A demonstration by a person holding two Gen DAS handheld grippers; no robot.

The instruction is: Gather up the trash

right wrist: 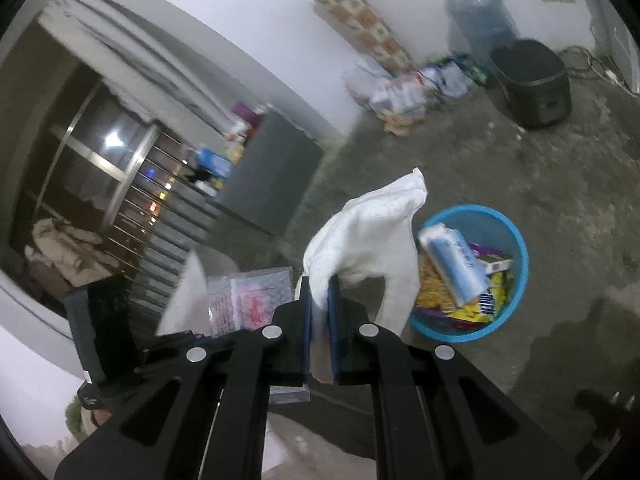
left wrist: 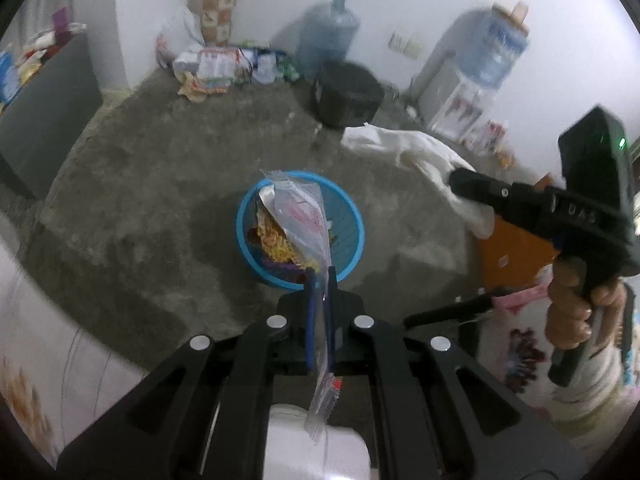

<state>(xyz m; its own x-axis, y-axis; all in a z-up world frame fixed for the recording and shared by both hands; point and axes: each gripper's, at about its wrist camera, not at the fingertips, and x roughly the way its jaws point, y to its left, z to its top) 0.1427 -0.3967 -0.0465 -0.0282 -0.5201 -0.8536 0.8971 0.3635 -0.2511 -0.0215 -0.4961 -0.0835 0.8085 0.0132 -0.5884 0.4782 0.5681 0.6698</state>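
A blue basket [left wrist: 352, 216] on the concrete floor holds several wrappers. My left gripper [left wrist: 320, 276] is shut on a clear plastic wrapper [left wrist: 296, 216] with red print, which hangs over the basket. My right gripper [right wrist: 320, 284] is shut on a white crumpled tissue [right wrist: 368, 228], up in the air to the left of the basket [right wrist: 516, 240]. In the left wrist view the right gripper [left wrist: 454, 180] shows at the right, held by a hand [left wrist: 568, 304], with the tissue [left wrist: 404, 144] trailing from it. The left gripper's clear wrapper [right wrist: 252, 300] shows at the lower left of the right wrist view.
A black rice cooker [left wrist: 346, 96] stands on the floor behind the basket. A large water jug [left wrist: 328, 32] and a pile of packets [left wrist: 216, 66] lie by the wall. A water dispenser [left wrist: 472, 80] is at the right, a grey cabinet [left wrist: 44, 108] at the left.
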